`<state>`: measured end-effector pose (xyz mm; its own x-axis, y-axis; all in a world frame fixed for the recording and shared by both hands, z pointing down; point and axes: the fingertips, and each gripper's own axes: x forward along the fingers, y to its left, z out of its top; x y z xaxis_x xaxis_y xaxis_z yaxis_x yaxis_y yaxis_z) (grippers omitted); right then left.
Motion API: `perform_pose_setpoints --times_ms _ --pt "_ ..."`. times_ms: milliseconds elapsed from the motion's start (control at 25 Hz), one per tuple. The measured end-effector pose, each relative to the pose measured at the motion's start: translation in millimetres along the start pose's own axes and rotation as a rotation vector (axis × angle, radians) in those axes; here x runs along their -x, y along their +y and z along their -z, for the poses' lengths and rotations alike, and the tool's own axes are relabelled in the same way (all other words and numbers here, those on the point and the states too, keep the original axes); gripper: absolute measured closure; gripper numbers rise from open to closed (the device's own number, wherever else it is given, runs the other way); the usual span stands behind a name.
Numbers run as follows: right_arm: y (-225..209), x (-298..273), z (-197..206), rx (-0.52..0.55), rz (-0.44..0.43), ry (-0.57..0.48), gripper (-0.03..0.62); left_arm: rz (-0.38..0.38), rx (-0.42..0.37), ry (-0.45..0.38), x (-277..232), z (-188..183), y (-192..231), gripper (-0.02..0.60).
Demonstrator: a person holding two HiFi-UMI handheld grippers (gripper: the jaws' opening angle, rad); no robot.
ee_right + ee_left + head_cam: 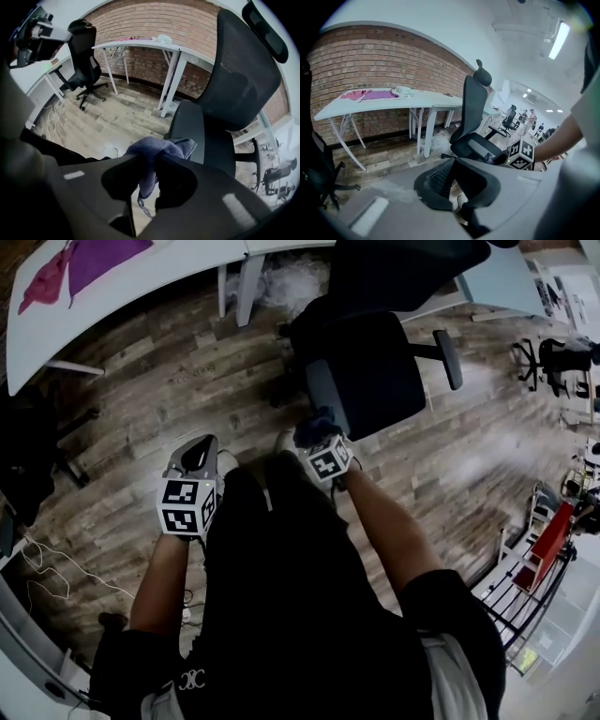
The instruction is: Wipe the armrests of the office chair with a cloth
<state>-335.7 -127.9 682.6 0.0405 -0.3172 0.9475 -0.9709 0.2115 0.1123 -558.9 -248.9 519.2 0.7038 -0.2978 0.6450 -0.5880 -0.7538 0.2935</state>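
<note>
The black office chair [375, 362] stands in front of me on the wood floor, its back turned away. Its near armrest [328, 395] has a grey pad; the far armrest [453, 357] sticks out on the right. My right gripper [323, 442] is shut on a dark blue cloth [317, 423] at the near armrest's front end. In the right gripper view the cloth [159, 150] bunches between the jaws, just before the grey armrest pad [187, 124]. My left gripper [199, 454] hangs apart to the left over the floor, shut and holding nothing [452, 180].
A white desk [141, 292] with pink and purple cloths [94, 259] curves along the back left. Another black chair [28, 460] stands at the left. Cables [56, 577] lie on the floor. Further chairs [553, 357] and a red rack [548, 540] are on the right.
</note>
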Motion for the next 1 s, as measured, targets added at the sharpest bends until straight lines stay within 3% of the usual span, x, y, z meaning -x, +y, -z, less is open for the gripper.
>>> perform_pose_setpoints --times_ms 360,600,760,1000 --pt "-24 -29 -78 0.223 -0.017 -0.045 0.514 -0.132 0.100 -0.007 15 11 8 0.575" --pt "-56 -45 -132 0.291 -0.021 -0.090 0.514 -0.217 0.158 -0.009 24 16 -4 0.575" --pt "-82 -53 -160 0.268 -0.016 -0.115 0.514 -0.279 0.187 -0.032 28 15 -15 0.575" --pt "-126 -59 -168 0.115 -0.026 -0.112 0.513 -0.327 0.220 -0.025 25 12 -35 0.575"
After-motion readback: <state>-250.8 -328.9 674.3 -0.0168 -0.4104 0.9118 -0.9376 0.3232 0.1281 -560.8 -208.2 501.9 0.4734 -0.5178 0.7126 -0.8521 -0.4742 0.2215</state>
